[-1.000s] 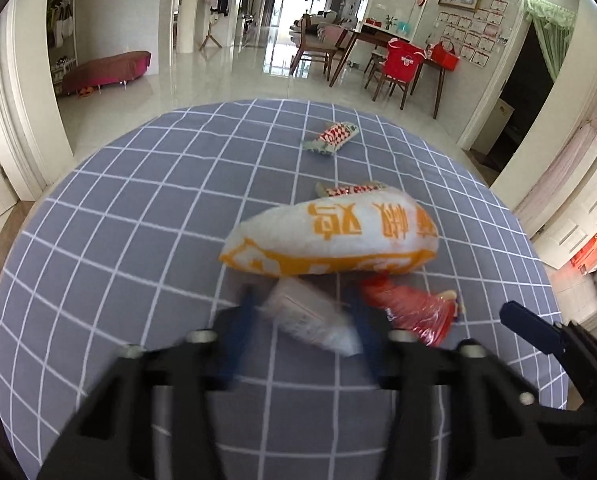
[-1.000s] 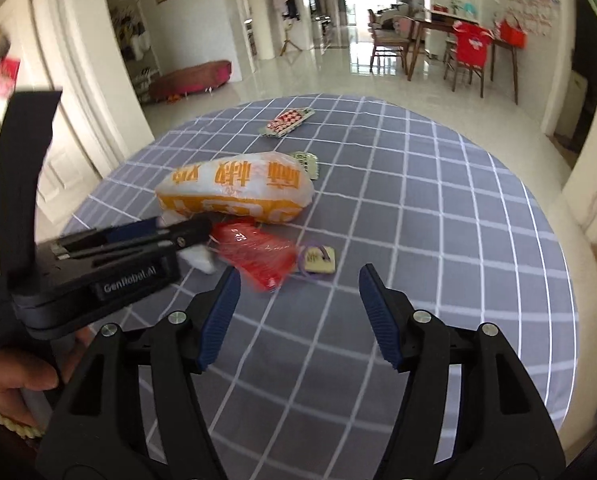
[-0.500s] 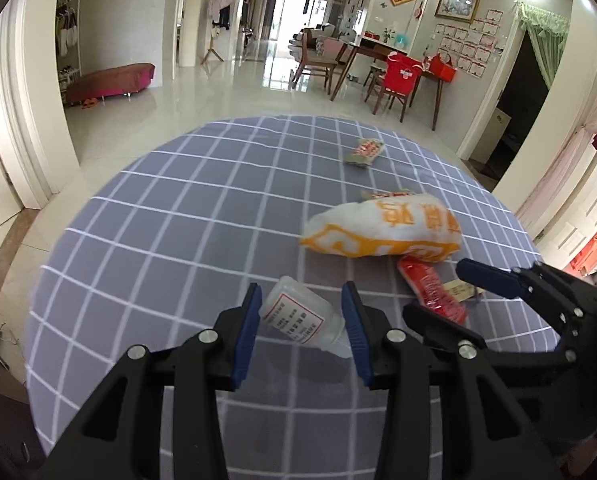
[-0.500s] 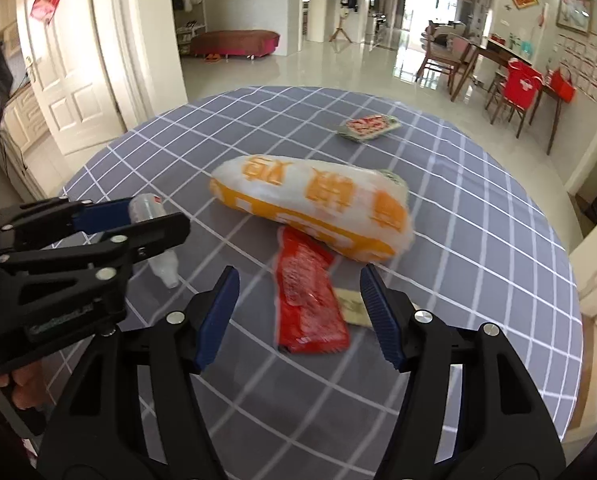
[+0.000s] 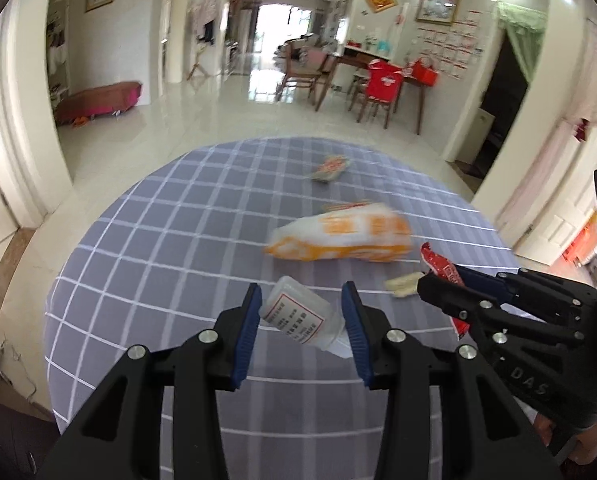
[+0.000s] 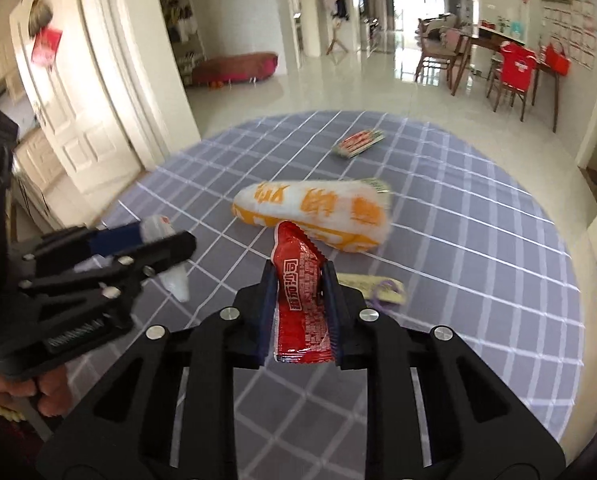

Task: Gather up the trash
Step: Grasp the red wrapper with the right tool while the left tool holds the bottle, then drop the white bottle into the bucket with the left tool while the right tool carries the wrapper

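Right wrist view: right hand-held gripper (image 6: pixel 300 302), open earlier, is closing on the red foil sachet (image 6: pixel 301 300) at lower centre; left hand-held gripper (image 5: pixel 301 320) is still clamping the clear labelled plastic bottle (image 5: pixel 298 316).

Table (image 6: pixel 478 240): large snack bag (image 6: pixel 314 212) at centre; flat packet (image 6: pixel 358 142) beyond it, far side; small wrapper (image 6: pixel 372 286) near right of bag. Sachet (image 6: pixel 302 300) between right gripper (image 6: pixel 298 300) jaws, near the bag; bottle (image 5: pixel 298 316) in left gripper (image 5: pixel 300 320), left.
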Action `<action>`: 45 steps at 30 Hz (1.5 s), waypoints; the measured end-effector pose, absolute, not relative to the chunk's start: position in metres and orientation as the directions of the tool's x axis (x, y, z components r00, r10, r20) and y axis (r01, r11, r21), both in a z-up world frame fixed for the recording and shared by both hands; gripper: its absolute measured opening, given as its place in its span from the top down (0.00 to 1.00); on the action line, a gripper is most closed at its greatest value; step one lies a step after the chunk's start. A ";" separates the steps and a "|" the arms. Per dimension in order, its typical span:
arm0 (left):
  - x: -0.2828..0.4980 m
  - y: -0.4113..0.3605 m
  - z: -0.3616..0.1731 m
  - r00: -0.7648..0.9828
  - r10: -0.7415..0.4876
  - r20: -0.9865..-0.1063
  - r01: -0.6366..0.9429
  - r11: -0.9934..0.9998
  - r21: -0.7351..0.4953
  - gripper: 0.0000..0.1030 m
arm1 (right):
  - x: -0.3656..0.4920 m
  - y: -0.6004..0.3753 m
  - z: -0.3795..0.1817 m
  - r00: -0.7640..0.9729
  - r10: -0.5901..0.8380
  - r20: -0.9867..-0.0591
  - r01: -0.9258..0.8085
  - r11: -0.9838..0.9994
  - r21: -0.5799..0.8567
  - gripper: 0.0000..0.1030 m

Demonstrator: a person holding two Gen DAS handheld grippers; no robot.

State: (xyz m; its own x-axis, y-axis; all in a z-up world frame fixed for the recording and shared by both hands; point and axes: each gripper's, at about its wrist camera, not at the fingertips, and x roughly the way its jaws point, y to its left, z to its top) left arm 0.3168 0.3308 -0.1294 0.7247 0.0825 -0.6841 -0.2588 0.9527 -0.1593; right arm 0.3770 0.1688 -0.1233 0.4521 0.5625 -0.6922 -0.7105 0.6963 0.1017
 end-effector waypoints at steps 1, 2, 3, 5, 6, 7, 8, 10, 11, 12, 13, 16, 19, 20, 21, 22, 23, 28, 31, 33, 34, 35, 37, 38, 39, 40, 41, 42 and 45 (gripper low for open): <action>0.316 0.317 -0.123 0.733 0.070 -0.676 -0.233 0.960 -0.153 0.61 | 0.373 0.156 -0.117 0.467 0.567 -0.679 -0.700 0.706 0.108 0.78; 0.315 0.307 -0.119 0.739 0.062 -0.671 -0.217 0.965 -0.150 0.61 | 0.368 0.145 -0.112 0.482 0.569 -0.666 -0.690 0.715 0.111 0.78; 0.313 0.297 -0.116 0.744 0.052 -0.666 -0.199 0.969 -0.147 0.61 | 0.363 0.131 -0.106 0.499 0.570 -0.653 -0.676 0.727 0.119 0.78; 0.312 0.269 -0.108 0.753 0.025 -0.657 -0.151 0.979 -0.136 0.61 | 0.353 0.100 -0.100 0.523 0.568 -0.635 -0.649 0.749 0.135 0.78; 0.311 0.257 -0.106 0.756 0.015 -0.655 -0.132 0.983 -0.130 0.61 | 0.349 0.085 -0.098 0.539 0.560 -0.629 -0.631 0.763 0.140 0.78; 0.313 0.241 -0.104 0.757 0.002 -0.653 -0.110 0.986 -0.123 0.61 | 0.345 0.072 -0.097 0.550 0.554 -0.625 -0.616 0.774 0.144 0.78; 0.313 0.221 -0.102 0.756 -0.016 -0.654 -0.078 0.990 -0.115 0.61 | 0.341 0.057 -0.096 0.562 0.547 -0.621 -0.600 0.786 0.149 0.78; 0.313 0.195 -0.102 0.754 -0.042 -0.656 -0.034 0.994 -0.104 0.61 | 0.331 0.019 -0.096 0.597 0.524 -0.608 -0.556 0.816 0.158 0.78; 0.313 0.172 -0.103 0.750 -0.064 -0.659 0.003 0.996 -0.093 0.61 | 0.326 0.006 -0.096 0.608 0.514 -0.605 -0.537 0.828 0.163 0.78; 0.312 0.158 -0.104 0.747 -0.076 -0.661 0.024 0.996 -0.088 0.61 | 0.320 -0.016 -0.097 0.625 0.499 -0.601 -0.506 0.844 0.176 0.78; 0.312 0.138 -0.106 0.740 -0.097 -0.666 0.057 0.995 -0.081 0.61 | 0.316 -0.031 -0.097 0.634 0.492 -0.596 -0.488 0.853 0.185 0.78; 0.312 0.081 -0.116 0.711 -0.150 -0.687 0.153 0.987 -0.057 0.61 | 0.302 -0.087 -0.103 0.667 0.452 -0.592 -0.405 0.887 0.221 0.78; 0.313 0.031 -0.131 0.671 -0.197 -0.715 0.234 0.971 -0.047 0.61 | 0.289 -0.137 -0.113 0.683 0.426 -0.593 -0.326 0.905 0.274 0.78; 0.313 0.017 -0.137 0.655 -0.212 -0.725 0.259 0.965 -0.048 0.61 | 0.286 -0.152 -0.118 0.687 0.416 -0.596 -0.298 0.909 0.291 0.78; 0.313 0.006 -0.142 0.640 -0.225 -0.734 0.279 0.959 -0.051 0.61 | 0.282 -0.169 -0.123 0.692 0.403 -0.598 -0.265 0.913 0.309 0.78; 0.315 -0.006 -0.147 0.623 -0.238 -0.745 0.299 0.953 -0.054 0.61 | 0.280 -0.179 -0.126 0.696 0.394 -0.600 -0.247 0.916 0.316 0.78; 0.317 -0.024 -0.155 0.601 -0.254 -0.758 0.325 0.944 -0.059 0.61 | 0.278 -0.191 -0.131 0.701 0.382 -0.603 -0.224 0.919 0.323 0.78; 0.323 -0.069 -0.180 0.537 -0.289 -0.792 0.387 0.919 -0.073 0.61 | 0.268 -0.240 -0.150 0.717 0.329 -0.615 -0.112 0.924 0.365 0.78; 0.329 -0.087 -0.190 0.508 -0.303 -0.806 0.404 0.910 -0.087 0.60 | 0.263 -0.261 -0.157 0.725 0.307 -0.616 -0.068 0.922 0.380 0.78; 0.333 -0.095 -0.197 0.488 -0.308 -0.817 0.410 0.907 -0.097 0.48 | 0.259 -0.272 -0.162 0.731 0.299 -0.614 -0.047 0.919 0.391 0.78; 0.336 -0.098 -0.201 0.480 -0.299 -0.824 0.404 0.910 -0.095 0.40 | 0.258 -0.276 -0.164 0.733 0.295 -0.613 -0.040 0.918 0.394 0.78; 0.337 -0.099 -0.202 0.484 -0.292 -0.825 0.398 0.913 -0.089 0.30 | 0.258 -0.279 -0.166 0.734 0.293 -0.613 -0.033 0.917 0.398 0.78; 0.338 -0.102 -0.205 0.488 -0.283 -0.826 0.396 0.915 -0.080 0.30 | 0.258 -0.281 -0.169 0.732 0.293 -0.615 -0.027 0.915 0.403 0.78; 0.339 -0.105 -0.207 0.485 -0.285 -0.827 0.395 0.915 -0.084 0.30 | 0.258 -0.280 -0.171 0.731 0.294 -0.616 -0.027 0.914 0.405 0.78; 0.339 -0.106 -0.208 0.484 -0.285 -0.827 0.393 0.915 -0.085 0.30 | 0.259 -0.278 -0.173 0.729 0.295 -0.617 -0.027 0.914 0.405 0.78; 0.339 -0.107 -0.209 0.484 -0.283 -0.828 0.391 0.916 -0.085 0.30 | 0.259 -0.276 -0.175 0.728 0.297 -0.618 -0.028 0.913 0.406 0.78; 0.339 -0.107 -0.210 0.487 -0.280 -0.827 0.390 0.917 -0.081 0.30 | 0.259 -0.275 -0.176 0.726 0.299 -0.619 -0.029 0.913 0.408 0.78; 0.339 -0.107 -0.209 0.491 -0.277 -0.826 0.389 0.918 -0.076 0.30 | 0.260 -0.276 -0.177 0.725 0.302 -0.620 -0.029 0.912 0.410 0.78; 0.336 -0.103 -0.207 0.503 -0.268 -0.822 0.381 0.922 -0.067 0.30 | 0.262 -0.277 -0.180 0.720 0.306 -0.622 -0.031 0.911 0.412 0.78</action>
